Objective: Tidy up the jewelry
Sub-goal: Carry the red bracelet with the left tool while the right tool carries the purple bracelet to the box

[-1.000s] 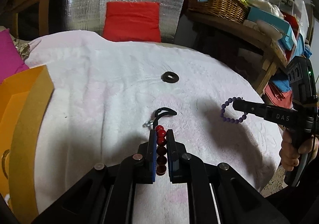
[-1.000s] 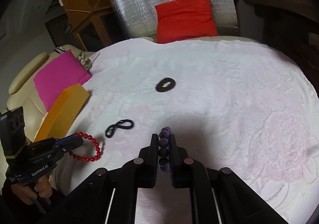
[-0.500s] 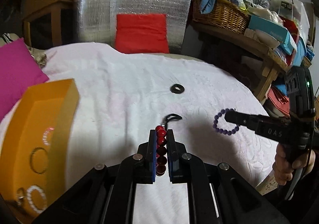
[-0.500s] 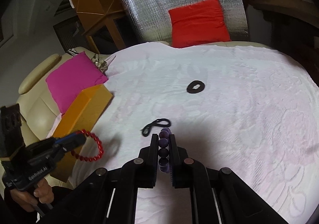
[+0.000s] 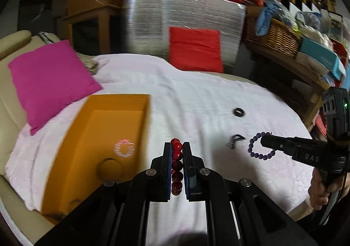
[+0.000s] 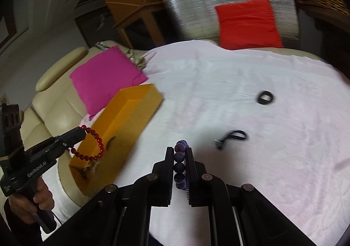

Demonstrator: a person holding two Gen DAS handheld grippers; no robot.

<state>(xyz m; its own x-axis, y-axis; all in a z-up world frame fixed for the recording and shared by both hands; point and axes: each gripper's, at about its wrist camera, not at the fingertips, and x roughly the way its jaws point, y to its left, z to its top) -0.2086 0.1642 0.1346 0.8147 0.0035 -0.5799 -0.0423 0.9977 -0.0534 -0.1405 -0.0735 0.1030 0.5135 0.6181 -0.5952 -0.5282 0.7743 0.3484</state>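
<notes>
My left gripper (image 5: 176, 147) is shut on a red bead bracelet (image 5: 176, 165) and holds it above the white cloth, just right of the open orange box (image 5: 113, 127). The same bracelet (image 6: 96, 147) hangs from the left gripper (image 6: 82, 130) beside the box (image 6: 131, 119) in the right wrist view. My right gripper (image 6: 179, 150) is shut on a purple bead bracelet (image 6: 179, 165), which also shows in the left wrist view (image 5: 260, 147). A black cord piece (image 5: 235, 139) and a black ring (image 5: 238, 112) lie on the cloth. The box holds a pale ring (image 5: 124, 147) and a round piece (image 5: 109, 167).
A pink cushion (image 5: 50, 81) lies behind the box on the cream sofa. A red cushion (image 5: 195, 48) leans on a silver foil panel at the far edge. A wicker basket (image 5: 275, 38) and boxes crowd a wooden shelf at the right.
Both grippers have swung left toward the orange box with their bracelets. The box now fills the left of the left wrist view, with its inside visible.
</notes>
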